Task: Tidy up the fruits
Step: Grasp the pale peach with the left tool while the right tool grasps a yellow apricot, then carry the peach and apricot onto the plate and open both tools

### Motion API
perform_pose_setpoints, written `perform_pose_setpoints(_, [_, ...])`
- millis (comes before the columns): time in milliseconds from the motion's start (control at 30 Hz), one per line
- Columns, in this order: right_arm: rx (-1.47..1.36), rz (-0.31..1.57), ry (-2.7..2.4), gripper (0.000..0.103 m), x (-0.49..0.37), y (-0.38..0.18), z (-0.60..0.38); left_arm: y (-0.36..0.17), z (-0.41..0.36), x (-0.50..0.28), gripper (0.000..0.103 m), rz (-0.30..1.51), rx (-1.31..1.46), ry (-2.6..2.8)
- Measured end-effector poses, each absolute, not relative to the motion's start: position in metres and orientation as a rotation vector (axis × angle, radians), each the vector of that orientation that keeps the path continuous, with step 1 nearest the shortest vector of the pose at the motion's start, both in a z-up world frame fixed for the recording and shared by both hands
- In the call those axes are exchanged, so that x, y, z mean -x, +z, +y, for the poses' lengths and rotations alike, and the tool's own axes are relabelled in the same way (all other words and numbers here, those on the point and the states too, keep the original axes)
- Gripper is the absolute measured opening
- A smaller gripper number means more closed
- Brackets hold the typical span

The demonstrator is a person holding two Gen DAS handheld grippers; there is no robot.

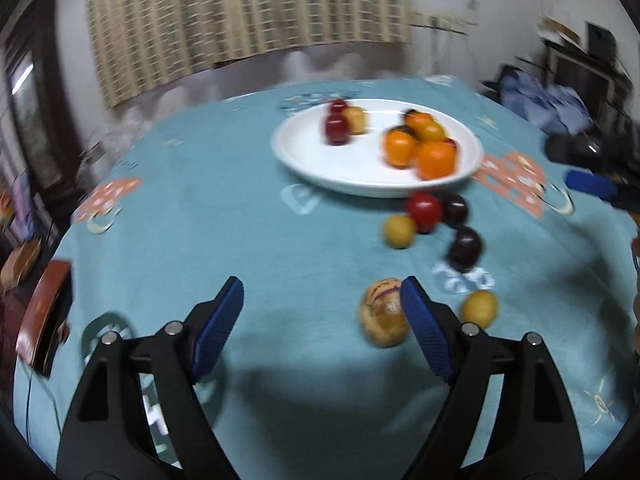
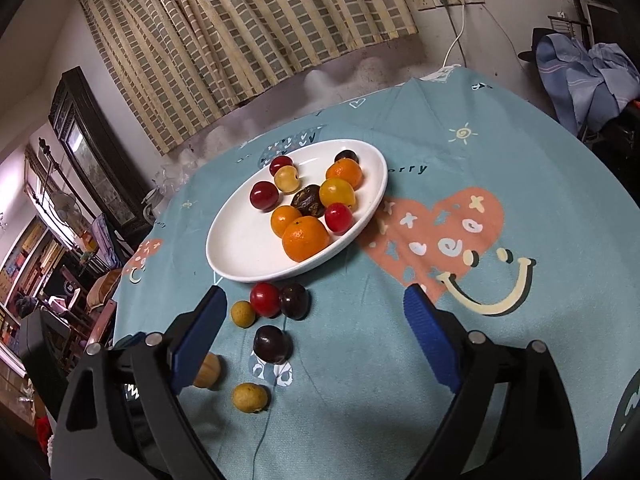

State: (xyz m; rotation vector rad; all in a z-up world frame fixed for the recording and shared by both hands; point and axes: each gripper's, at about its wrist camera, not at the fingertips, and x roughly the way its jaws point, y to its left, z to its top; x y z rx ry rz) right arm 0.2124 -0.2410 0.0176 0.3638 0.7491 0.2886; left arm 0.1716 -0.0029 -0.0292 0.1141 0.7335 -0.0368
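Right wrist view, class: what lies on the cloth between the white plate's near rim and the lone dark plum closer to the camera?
In the right wrist view, between the white plate and the lone dark plum lie a red fruit, a second dark plum and a small yellow fruit.

Table w/ teal printed cloth (image 2: 400, 340): white plate (image 2: 236, 256) of fruit, six loose fruits (image 2: 272, 344) beside it.

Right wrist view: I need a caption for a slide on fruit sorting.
Open right claw hovers over loose small fruits beside the white oval plate of oranges and plums on a teal tablecloth.
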Motion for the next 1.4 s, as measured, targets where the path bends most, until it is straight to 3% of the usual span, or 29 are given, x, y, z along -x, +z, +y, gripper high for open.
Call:
perform_pose_setpoints(200, [-0.335,0.747,0.297,0.09,-0.212,0.018,-0.235,-0.027,0.044,-0.166,0.08,0.754,0.034,0.037])
perform_pose_setpoints(600, [-0.208,0.726,0.327,0.09,-0.204,0.019,-0.212,-0.039,-0.002,-0.166,0.08,0.761,-0.148,-0.053])
perform_pose_setpoints(700, [-0.21,0.729,0.324,0.09,-0.204,0.018,-0.212,-0.043,-0.005,-0.171,0.072,0.783,-0.159,-0.064])
perform_pose_setpoints(867, [-0.205,0.728,0.335,0.09,-0.204,0.018,-0.211,-0.056,-0.007,-0.188,0.043,0.868,-0.129,-0.122])
perform_pose_setpoints(1200, [-0.016,0.777,0.396,0.09,-0.196,0.006,-0.175,-0.05,0.015,-0.188,0.041,0.848,-0.067,-0.043])
perform_pose_setpoints(1400, [0.16,0.87,0.45,0.065,-0.187,-0.021,-0.14,-0.047,0.028,-0.188,0.041,0.846,-0.021,-0.013])
